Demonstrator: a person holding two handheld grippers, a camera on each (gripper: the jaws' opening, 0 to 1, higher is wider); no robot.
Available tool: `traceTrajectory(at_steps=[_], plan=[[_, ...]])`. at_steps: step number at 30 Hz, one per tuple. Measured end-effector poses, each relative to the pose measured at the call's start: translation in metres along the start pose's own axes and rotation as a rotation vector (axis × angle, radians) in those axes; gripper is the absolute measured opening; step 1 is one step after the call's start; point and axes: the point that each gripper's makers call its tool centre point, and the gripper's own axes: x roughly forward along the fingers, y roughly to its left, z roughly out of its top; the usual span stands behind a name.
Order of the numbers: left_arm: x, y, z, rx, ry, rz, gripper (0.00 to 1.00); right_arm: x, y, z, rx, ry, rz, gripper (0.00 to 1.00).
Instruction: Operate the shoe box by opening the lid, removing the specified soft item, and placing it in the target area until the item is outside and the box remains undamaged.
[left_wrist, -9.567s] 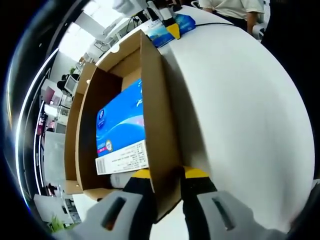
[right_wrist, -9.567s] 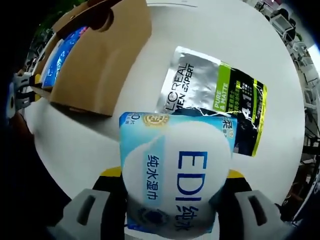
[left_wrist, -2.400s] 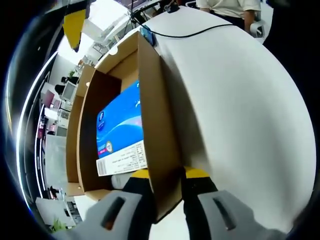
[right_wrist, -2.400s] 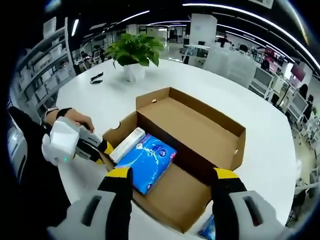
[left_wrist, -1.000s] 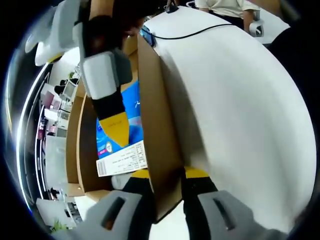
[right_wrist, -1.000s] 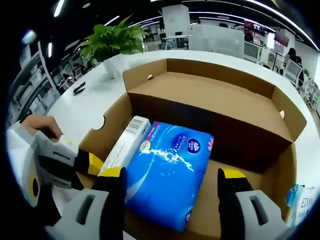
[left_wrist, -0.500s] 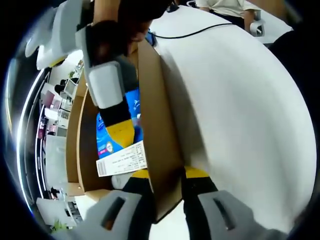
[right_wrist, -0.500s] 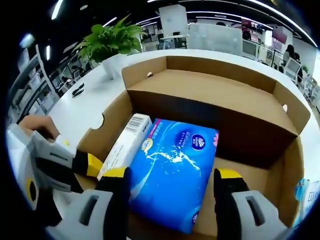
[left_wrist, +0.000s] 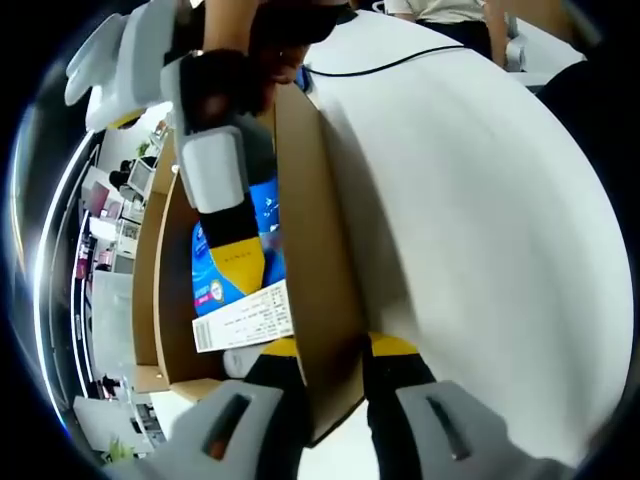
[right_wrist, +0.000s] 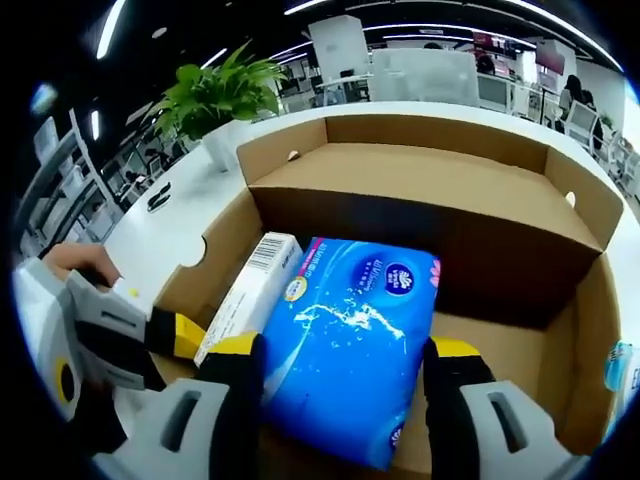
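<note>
Your left gripper is clamped on the near end wall of the shoe box, one jaw inside and one outside, pinning the box to the white table. Your right gripper hangs over the open box with its jaws spread wide, one on each side of the near edge of the blue tissue pack; neither jaw looks to be pressing it yet, so nothing is held. The pack lies flat on the box floor, touching a narrow white carton that runs along the wall nearest your left gripper. Beyond the pack the lid lies folded back and open, and further off a potted plant stands on the table. Judging by this, the lid step is done and you are at the grasp of the soft item. Next, lower the jaws a little further around the pack, close on it gently without catching the carton or the cardboard, then lift straight up and out.
</note>
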Motion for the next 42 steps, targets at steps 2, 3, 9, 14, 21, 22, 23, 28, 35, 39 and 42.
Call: traceTrajectory(at_steps=[2, 3, 9, 14, 21, 22, 23, 28, 35, 39, 42], plan=[[0.000, 0.000, 0.000, 0.000, -0.001, 0.000, 0.18, -0.002, -0.004, -0.001, 0.001, 0.002, -0.002, 0.66], [0.000, 0.000, 0.000, 0.000, -0.001, 0.000, 0.18, -0.003, -0.005, -0.001, 0.001, 0.004, -0.003, 0.66], [0.000, 0.000, 0.001, 0.002, -0.005, -0.002, 0.18, -0.014, -0.022, -0.004, -0.022, 0.030, -0.031, 0.66], [0.001, 0.000, 0.001, 0.001, -0.005, -0.002, 0.18, -0.025, -0.039, -0.009, -0.024, 0.046, -0.063, 0.67], [0.001, 0.000, 0.001, 0.004, -0.005, -0.003, 0.18, -0.040, -0.062, -0.016, -0.005, 0.050, -0.117, 0.70], [0.001, 0.000, 0.001, 0.004, -0.005, -0.003, 0.18, -0.040, -0.064, -0.016, -0.001, 0.046, -0.124, 0.69], [0.001, 0.000, 0.001, 0.004, -0.004, -0.003, 0.18, -0.041, -0.064, -0.016, 0.007, 0.045, -0.128, 0.69], [0.000, 0.000, 0.000, 0.001, -0.004, -0.002, 0.18, -0.047, -0.046, -0.001, -0.056, 0.033, -0.111, 0.71], [0.000, 0.000, 0.000, 0.003, -0.003, -0.003, 0.18, -0.032, -0.050, -0.006, -0.071, 0.112, -0.152, 0.74], [-0.001, -0.001, 0.001, 0.003, -0.005, -0.005, 0.18, -0.022, -0.057, -0.018, -0.067, 0.152, -0.182, 0.74], [0.000, 0.000, 0.001, 0.004, -0.006, -0.006, 0.18, -0.019, -0.058, -0.018, -0.031, 0.159, -0.187, 0.74]])
